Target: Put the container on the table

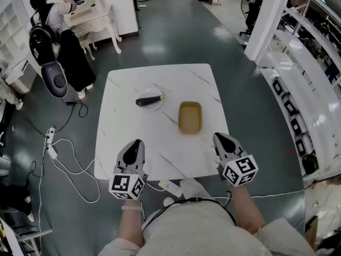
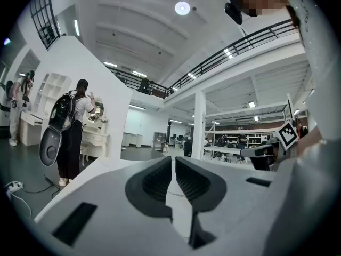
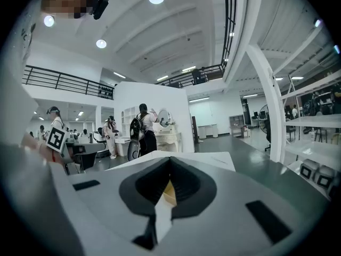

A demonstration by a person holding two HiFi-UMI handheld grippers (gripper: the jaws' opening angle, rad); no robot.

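A tan rectangular container (image 1: pixel 190 117) sits empty on the white marble table (image 1: pixel 128 143), right of its middle. To its left, a dark eggplant (image 1: pixel 148 100) lies on a small white plate (image 1: pixel 154 106). Both grippers hover over the table's near edge, pointing away from me. My left gripper (image 1: pixel 136 142) is at the near left, shut with nothing between its pads (image 2: pixel 160 177). My right gripper (image 1: pixel 219 136) is at the near right, just short of the container, also shut and empty. In the right gripper view a sliver of the container (image 3: pixel 168 192) shows past the closed jaws.
A person with a backpack (image 1: pixel 50 41) stands at a white dressing desk (image 1: pixel 98 15) at the far left. Cables and a power strip (image 1: pixel 50 137) lie on the floor left of the table. White shelving (image 1: pixel 303 89) runs along the right side.
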